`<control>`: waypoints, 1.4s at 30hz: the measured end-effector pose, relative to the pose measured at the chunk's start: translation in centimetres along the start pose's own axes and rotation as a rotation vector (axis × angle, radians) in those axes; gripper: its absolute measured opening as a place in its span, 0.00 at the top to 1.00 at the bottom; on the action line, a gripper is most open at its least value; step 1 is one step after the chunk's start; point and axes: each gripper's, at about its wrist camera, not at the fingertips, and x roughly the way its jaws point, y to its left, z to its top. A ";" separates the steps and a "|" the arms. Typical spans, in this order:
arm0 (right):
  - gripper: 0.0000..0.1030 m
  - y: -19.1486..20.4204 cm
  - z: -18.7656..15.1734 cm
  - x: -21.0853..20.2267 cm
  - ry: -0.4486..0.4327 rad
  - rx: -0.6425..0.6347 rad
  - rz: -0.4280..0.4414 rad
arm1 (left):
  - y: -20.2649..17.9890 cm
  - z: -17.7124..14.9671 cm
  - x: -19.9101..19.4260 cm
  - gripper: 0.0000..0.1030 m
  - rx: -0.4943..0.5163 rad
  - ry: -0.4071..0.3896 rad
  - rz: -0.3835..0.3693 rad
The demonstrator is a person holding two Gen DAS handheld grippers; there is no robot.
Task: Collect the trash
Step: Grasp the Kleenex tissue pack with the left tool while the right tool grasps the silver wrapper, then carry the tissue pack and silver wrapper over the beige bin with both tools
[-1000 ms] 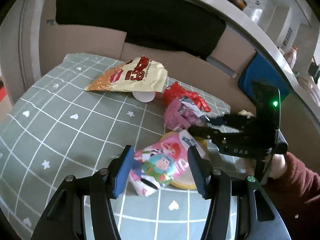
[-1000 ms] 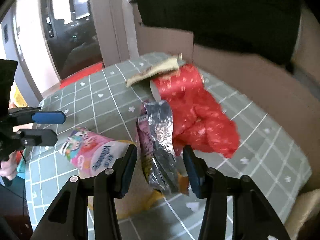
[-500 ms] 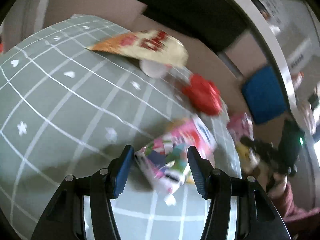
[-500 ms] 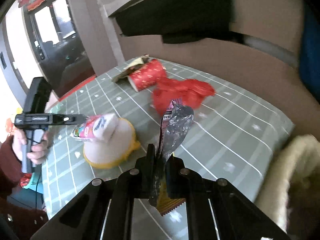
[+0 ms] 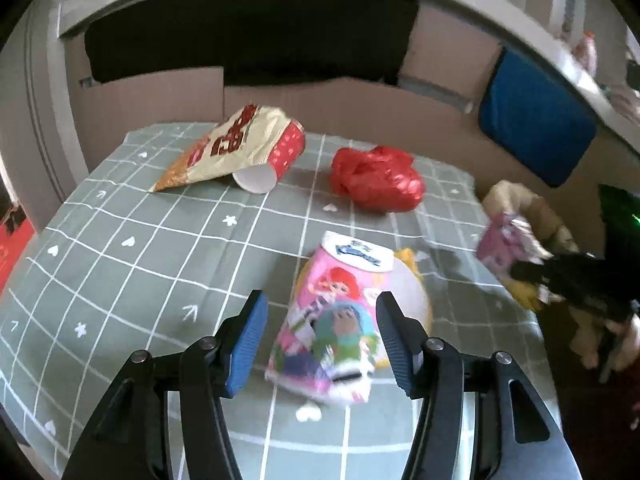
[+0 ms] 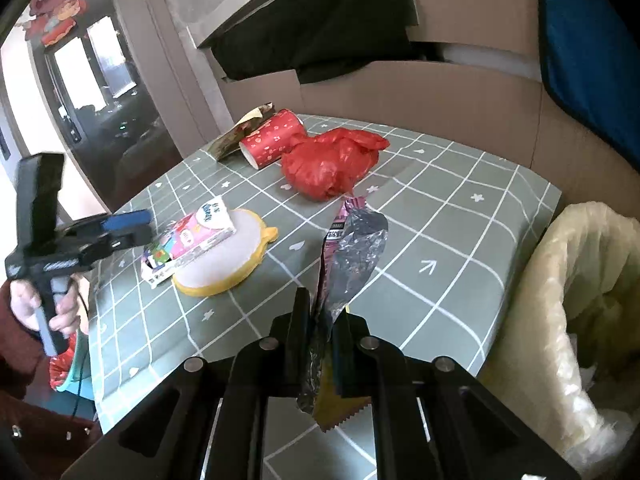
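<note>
Grippers: our right gripper (image 6: 322,322) clamps a foil wrapper (image 6: 352,252); our left gripper (image 5: 318,334) gapes around the tissue pack (image 5: 336,320) | surface: green grid tablecloth (image 6: 440,240), lined bin (image 6: 568,300) beside it | writing: unreadable.

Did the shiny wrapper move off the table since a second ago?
Yes. The right gripper has lifted the foil wrapper away from the red bag, toward the lined bin.
</note>
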 end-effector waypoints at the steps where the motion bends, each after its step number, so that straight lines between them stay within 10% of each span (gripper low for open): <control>1: 0.91 0.1 -0.2 0.0 -0.001 -0.003 0.000 | 0.3 0.3 0.8 0.45 -0.012 0.020 0.009; 15: 0.91 -0.5 -1.2 0.4 -0.002 0.033 0.033 | 2.1 -0.1 3.0 0.45 -0.213 0.133 -0.090; 28: 0.91 -0.1 -1.2 -0.6 -0.027 0.015 0.018 | -2.2 0.0 0.4 0.72 -0.086 0.046 -0.023; 42: 0.90 -0.6 -1.7 -0.8 -0.031 0.021 0.012 | -7.9 -1.0 0.8 0.72 0.071 0.012 0.061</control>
